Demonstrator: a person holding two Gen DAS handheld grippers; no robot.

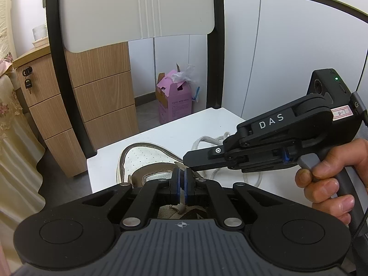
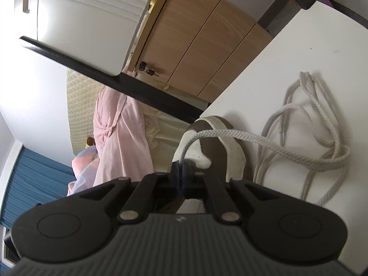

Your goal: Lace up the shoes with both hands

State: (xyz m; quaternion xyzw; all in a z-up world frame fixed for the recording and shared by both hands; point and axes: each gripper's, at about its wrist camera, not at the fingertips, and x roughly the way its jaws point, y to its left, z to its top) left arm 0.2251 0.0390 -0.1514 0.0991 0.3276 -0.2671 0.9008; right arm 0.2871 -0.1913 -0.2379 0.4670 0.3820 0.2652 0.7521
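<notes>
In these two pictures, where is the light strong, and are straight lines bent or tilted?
Left wrist view: bright daylight washes out the white chair back; the black chair frame bows from fisheye distortion. Right wrist view: the whole scene is rolled sideways; glare on the same chair back; the grey woven shoelace throws soft shadows on the white seat.

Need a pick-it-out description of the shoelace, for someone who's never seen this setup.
Start at the white chair seat in front of the wooden drawer unit. On it sits one brown-and-white shoe, and beside the shoe lies the shoelace: a pale grey woven cord in a loose tangle of loops. It is the only cord there, and one strand runs up over the shoe's toe.
</notes>
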